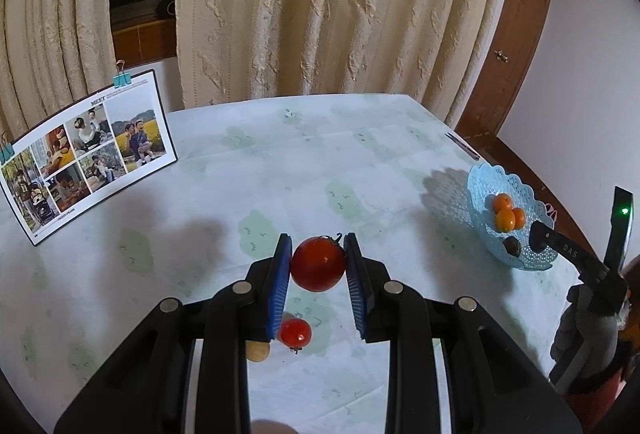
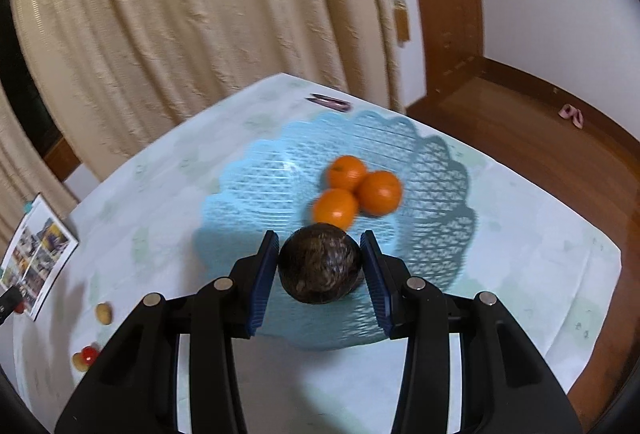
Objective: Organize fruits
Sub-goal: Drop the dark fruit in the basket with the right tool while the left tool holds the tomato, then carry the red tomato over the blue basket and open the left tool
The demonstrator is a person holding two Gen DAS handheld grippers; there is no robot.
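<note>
My left gripper is shut on a large red tomato, held above the pale tablecloth. Beneath it on the cloth lie a small red tomato and a tan round fruit. My right gripper is shut on a dark brown round fruit over the near part of a light blue lattice basket. Three oranges rest together in the basket. From the left wrist view the basket stands at the right table edge, with the dark fruit just above it.
A photo board held by teal clips stands at the table's left. A dark pen-like object lies near the far right corner. Small loose fruits lie at the left. Cream curtains hang behind; wooden floor lies beyond the right edge.
</note>
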